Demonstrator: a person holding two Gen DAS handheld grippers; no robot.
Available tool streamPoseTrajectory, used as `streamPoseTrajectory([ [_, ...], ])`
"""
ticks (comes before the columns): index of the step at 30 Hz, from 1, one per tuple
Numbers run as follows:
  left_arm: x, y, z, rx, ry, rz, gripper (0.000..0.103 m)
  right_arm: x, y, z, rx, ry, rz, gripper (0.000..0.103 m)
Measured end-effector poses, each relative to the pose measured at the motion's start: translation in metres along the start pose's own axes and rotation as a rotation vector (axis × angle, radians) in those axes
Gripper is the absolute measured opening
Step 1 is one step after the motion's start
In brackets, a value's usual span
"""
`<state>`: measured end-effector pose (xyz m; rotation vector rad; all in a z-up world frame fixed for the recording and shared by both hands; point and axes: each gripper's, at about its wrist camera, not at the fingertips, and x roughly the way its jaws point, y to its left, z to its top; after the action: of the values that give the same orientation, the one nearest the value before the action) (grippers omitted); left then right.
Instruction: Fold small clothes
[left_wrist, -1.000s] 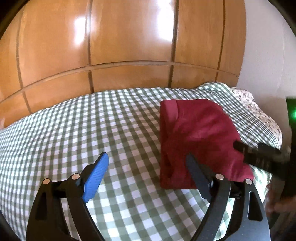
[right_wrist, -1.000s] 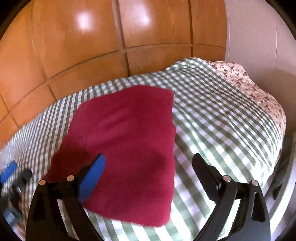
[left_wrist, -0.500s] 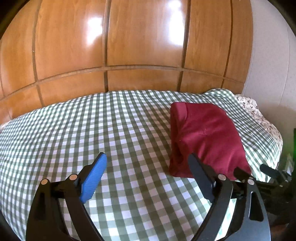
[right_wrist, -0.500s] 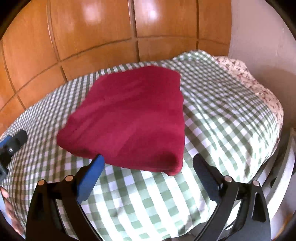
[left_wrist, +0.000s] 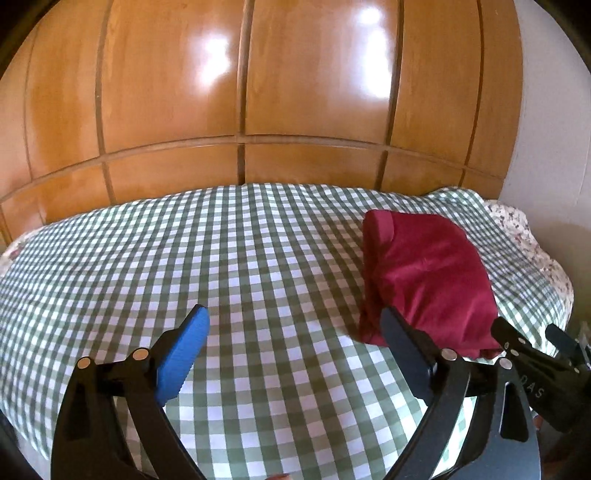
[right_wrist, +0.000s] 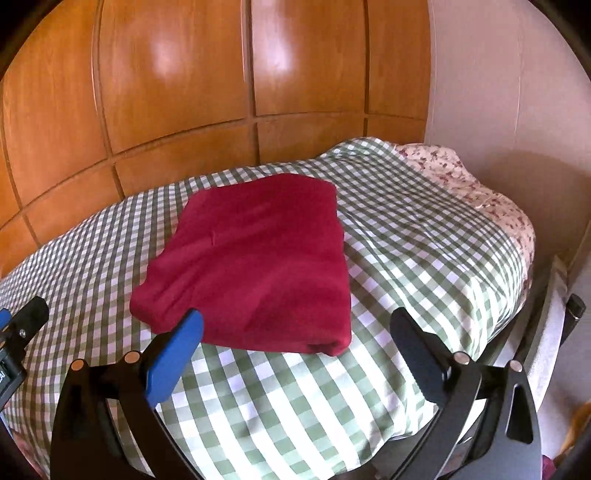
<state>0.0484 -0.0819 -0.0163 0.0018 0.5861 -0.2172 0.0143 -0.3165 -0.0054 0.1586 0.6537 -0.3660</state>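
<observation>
Folded plush maroon garment, roughly rectangular, lay on the bed's gingham cover. Both hand-held grippers, left and right, were released, empty; the left's jaws had just widened. Both had apparently backed off.

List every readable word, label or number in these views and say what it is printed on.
"DAS": white letters on the black body of the right gripper, seen at the right edge of the left wrist view; possibly part of a longer word.
Nothing readable on the red garment, the checked cover or the wooden panels.
</observation>
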Motion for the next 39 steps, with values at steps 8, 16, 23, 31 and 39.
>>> streamPoseTrajectory([
  [8,0.000,-0.004,-0.002,0.020,-0.001,0.007,0.097,0.002,0.002,-0.002,0.001,0.008,0.010,0.101],
  [16,0.004,-0.009,-0.005,0.040,0.013,0.008,0.099,0.006,0.002,-0.004,-0.013,0.017,0.001,0.101],
  [23,0.010,-0.010,-0.007,0.044,0.037,0.014,0.099,0.008,0.003,-0.001,-0.011,0.011,0.006,0.101],
  [31,0.009,-0.012,-0.007,0.041,0.032,-0.003,0.099,0.013,0.008,-0.005,-0.034,0.028,0.031,0.101],
  [39,0.007,-0.015,-0.008,0.053,0.001,-0.011,0.099,0.018,0.005,-0.007,-0.034,0.045,0.035,0.101],
])
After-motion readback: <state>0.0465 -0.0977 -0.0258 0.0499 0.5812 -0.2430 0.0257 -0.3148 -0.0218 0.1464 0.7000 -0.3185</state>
